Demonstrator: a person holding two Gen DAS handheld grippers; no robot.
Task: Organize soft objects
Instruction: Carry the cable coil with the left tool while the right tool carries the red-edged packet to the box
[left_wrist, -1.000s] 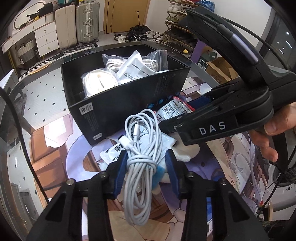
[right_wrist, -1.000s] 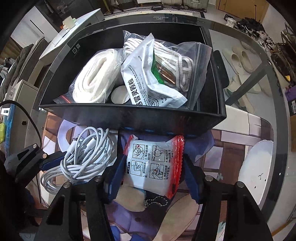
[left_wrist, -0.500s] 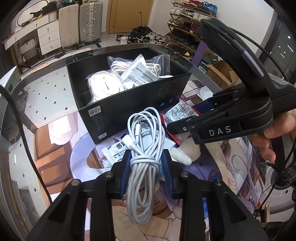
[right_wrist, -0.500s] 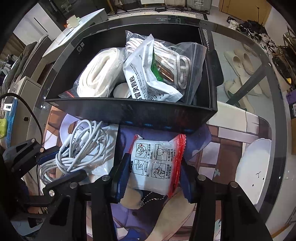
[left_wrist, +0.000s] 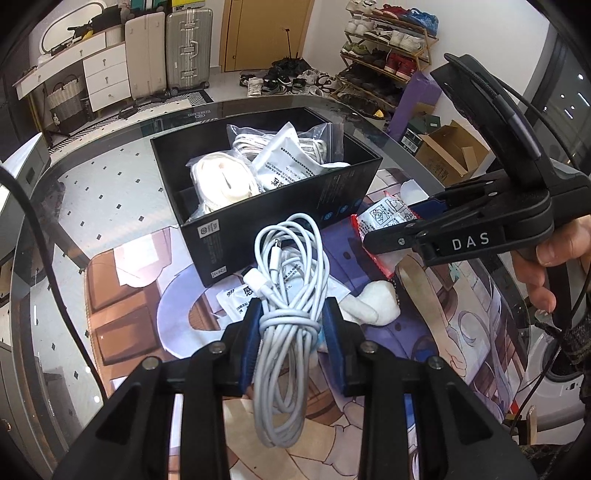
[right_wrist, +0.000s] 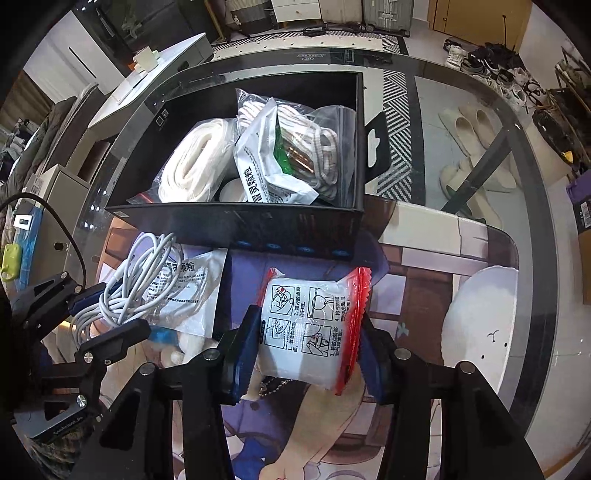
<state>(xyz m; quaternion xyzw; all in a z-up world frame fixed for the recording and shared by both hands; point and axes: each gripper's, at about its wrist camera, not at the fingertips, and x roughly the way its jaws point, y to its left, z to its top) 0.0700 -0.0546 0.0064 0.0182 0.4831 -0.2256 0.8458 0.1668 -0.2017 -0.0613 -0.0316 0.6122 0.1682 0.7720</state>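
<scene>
Judging from the left wrist view, the job is partway: the left claw (left_wrist: 290, 328) is clamped on one coiled white cable (left_wrist: 291, 280), lifted before the black box (left_wrist: 258, 229), which already holds three bagged items. One plush toy (left_wrist: 373, 301) and one sachet (left_wrist: 236, 297) remain on the counter (left_wrist: 110, 206).

Right wrist view: right claw (right_wrist: 308, 343) clamps one red-edged packet (right_wrist: 314, 325), just short of the box.

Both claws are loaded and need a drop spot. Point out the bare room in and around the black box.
Inside the black box, only the corner left of the rolled white bundle is bare; the rest holds bagged items. Outside, the mat left of the box is free. Crowded: the strip before the box, with the white sachet and plush toy.
</scene>
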